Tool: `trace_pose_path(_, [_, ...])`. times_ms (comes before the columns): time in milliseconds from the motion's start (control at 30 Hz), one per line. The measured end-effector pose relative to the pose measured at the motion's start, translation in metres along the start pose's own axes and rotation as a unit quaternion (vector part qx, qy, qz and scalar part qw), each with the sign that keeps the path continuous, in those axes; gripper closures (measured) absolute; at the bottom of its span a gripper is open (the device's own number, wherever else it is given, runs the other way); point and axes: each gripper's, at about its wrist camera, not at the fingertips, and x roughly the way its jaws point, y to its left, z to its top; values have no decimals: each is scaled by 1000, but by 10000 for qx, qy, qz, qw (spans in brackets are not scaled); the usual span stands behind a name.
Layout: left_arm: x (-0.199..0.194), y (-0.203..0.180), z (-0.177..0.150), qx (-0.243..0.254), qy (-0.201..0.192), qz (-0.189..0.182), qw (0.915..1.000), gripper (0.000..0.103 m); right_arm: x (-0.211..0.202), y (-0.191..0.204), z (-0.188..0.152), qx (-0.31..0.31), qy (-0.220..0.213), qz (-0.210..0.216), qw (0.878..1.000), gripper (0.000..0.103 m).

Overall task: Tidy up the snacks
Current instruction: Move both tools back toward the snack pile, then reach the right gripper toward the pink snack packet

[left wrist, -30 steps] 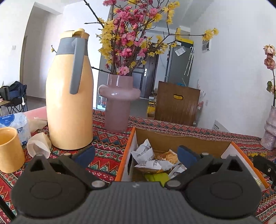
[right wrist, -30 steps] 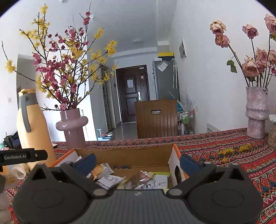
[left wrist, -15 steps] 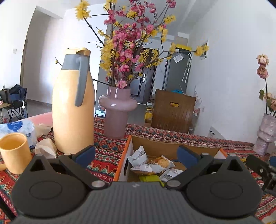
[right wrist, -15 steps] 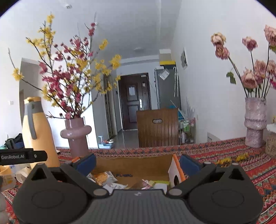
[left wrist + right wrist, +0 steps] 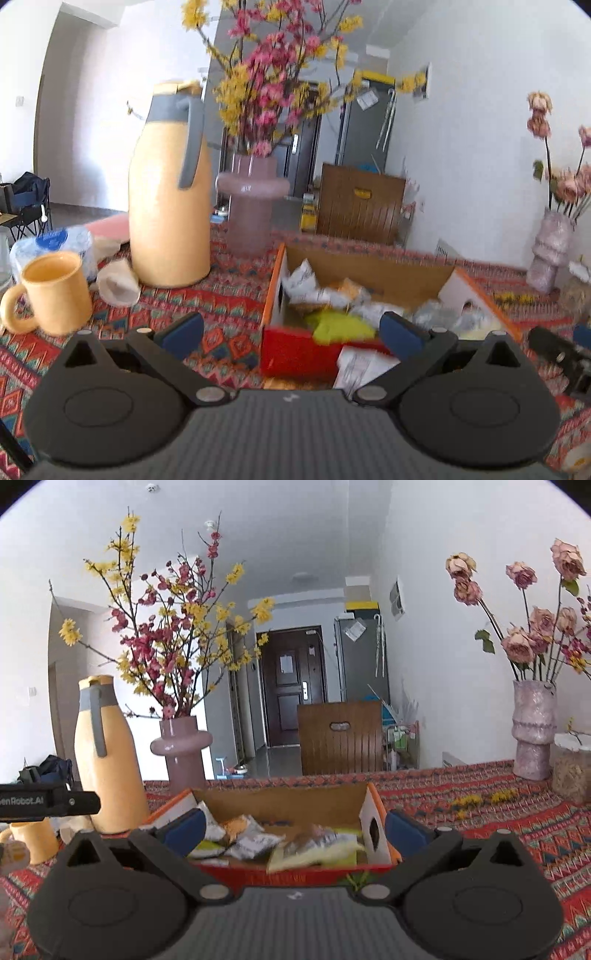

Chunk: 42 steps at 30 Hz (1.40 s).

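An open cardboard box (image 5: 369, 264) with orange edges and a red front sits on the patterned tablecloth, holding several snack packets (image 5: 343, 321) in white, silver and yellow-green wrappers. The same box (image 5: 295, 801) lies just ahead in the right wrist view, its packets (image 5: 310, 849) piled inside. My left gripper (image 5: 291, 330) is open, back from the box's front left corner, with nothing between its fingers. My right gripper (image 5: 293, 829) is open too, in front of the box and straddling its width, holding nothing.
A tall yellow thermos (image 5: 170, 206), a yellow mug (image 5: 55, 291), a crumpled tissue (image 5: 118, 284) and a pink vase of blossoms (image 5: 251, 206) stand left of the box. A rose vase (image 5: 533, 731) and a jar (image 5: 572, 771) stand at the right. Patterned cloth (image 5: 517, 823) lies right of the box.
Both grippers have drawn back from the box, so its red front wall now shows in both views. The left view now takes in the yellow mug fully. Both stayed open.
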Motion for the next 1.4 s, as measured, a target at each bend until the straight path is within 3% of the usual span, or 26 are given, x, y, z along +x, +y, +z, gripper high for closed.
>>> trace_pose_path(333, [10,27,-57,151,482,206,9985,0,-9,-27,-45,355,599,-330,9970,0])
trace_pose_path(500, [8,26,-61,159,414,151,9989,0,1,-44,-64,750,897,-513,9918,0])
trace_pose_path(733, [11,30,-59,2,498,87,9987,0,6,-44,-66,733,991,-484,9912,0])
trace_pose_path(1133, [9,36,-60,-164,499,-123,9985,0,-5,-20,-75,31,1843,-137,9828,0])
trace_pose_path(1400, [8,38,-60,-204,499,-185,9984,0,1,3,-74,-414,2062,37,9776,0])
